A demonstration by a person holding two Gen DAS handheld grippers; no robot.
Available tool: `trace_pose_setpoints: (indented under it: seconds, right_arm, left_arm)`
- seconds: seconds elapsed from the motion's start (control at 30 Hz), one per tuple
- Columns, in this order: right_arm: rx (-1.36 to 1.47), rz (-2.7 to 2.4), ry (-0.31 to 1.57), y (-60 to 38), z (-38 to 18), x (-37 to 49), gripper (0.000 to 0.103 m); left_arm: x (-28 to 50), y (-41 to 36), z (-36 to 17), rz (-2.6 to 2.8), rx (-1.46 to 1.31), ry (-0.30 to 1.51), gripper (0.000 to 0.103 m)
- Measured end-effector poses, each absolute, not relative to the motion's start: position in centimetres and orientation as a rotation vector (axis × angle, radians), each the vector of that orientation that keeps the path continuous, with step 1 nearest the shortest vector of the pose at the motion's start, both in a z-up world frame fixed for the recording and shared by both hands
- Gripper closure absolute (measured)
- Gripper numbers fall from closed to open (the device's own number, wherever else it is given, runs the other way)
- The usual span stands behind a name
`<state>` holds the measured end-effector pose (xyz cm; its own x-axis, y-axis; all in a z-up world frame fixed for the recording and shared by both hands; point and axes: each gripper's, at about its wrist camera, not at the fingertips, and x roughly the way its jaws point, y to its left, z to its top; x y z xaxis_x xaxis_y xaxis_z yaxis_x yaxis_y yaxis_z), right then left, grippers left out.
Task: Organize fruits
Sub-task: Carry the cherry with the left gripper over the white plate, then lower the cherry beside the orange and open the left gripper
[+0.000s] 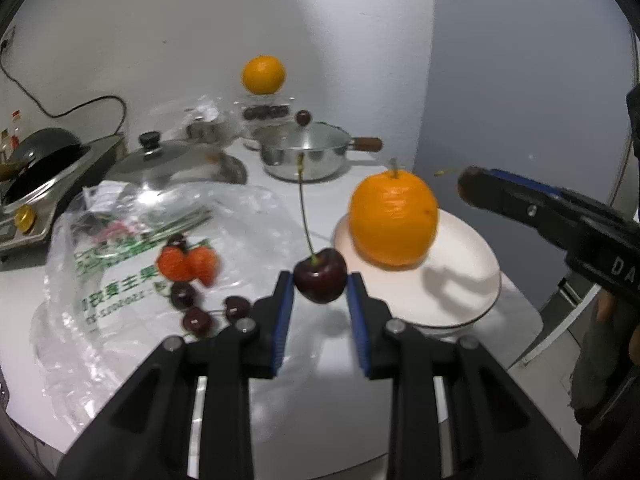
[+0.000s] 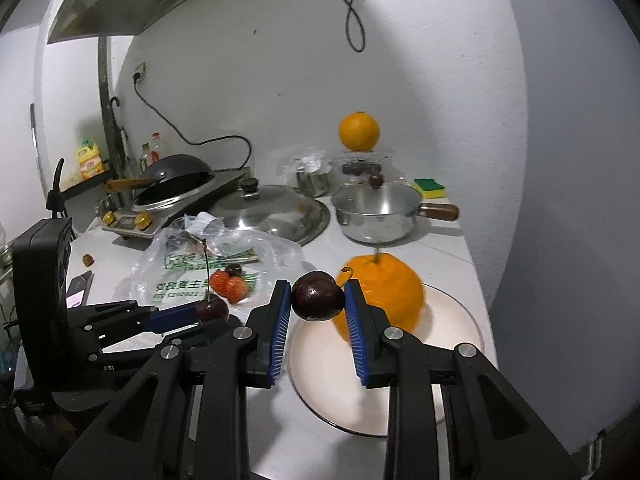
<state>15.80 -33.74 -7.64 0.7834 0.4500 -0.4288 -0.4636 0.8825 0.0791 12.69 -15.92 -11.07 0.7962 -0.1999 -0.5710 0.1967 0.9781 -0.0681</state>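
My left gripper [image 1: 320, 292] is shut on a dark cherry [image 1: 320, 276] with a long upright stem, held above the white counter. My right gripper [image 2: 318, 294] is shut on another dark cherry [image 2: 317, 296], just above the near rim of a white plate [image 2: 320, 372]. An orange [image 2: 384, 296] sits on that plate [image 1: 460, 280], behind the right cherry. In the left wrist view the right gripper [image 1: 472, 188] reaches in from the right with its cherry [image 1: 466, 184]. Two strawberries [image 1: 188, 266] and several loose cherries [image 1: 196, 320] lie on a clear plastic bag [image 1: 120, 280].
A steel pot [image 2: 376, 216] with a wooden handle stands at the back, a cherry [image 2: 376, 180] on its rim. Behind it an orange [image 2: 359, 131] rests on a clear box of cherries [image 2: 360, 168]. A glass lid [image 2: 272, 212], a wok [image 2: 176, 176] on a cooker and a sponge [image 2: 430, 189] line the back.
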Motion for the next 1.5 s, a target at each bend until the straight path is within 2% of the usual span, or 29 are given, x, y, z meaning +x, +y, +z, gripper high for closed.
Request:
trace_pose_setpoints:
  seconds: [0.4,1.17,1.5]
  right_arm:
    - [0.001,0.417,0.505,-38.0,-9.9,16.8,0.073]
    - [-0.027,0.378,0.627,-38.9,-15.5,20.7,0.073]
    - [-0.052,0.363,0.645,-38.3,-15.8,21.2,0.073]
  left_arm:
    - [14.4,-19.7,-12.7,-0.264,0.026,0.662,0.075]
    - [16.7,-22.3,-14.9,-0.302,0.074,0.730,0.075]
    - [16.8,-22.2,-14.6,-0.325,0.054,0.717,0.069]
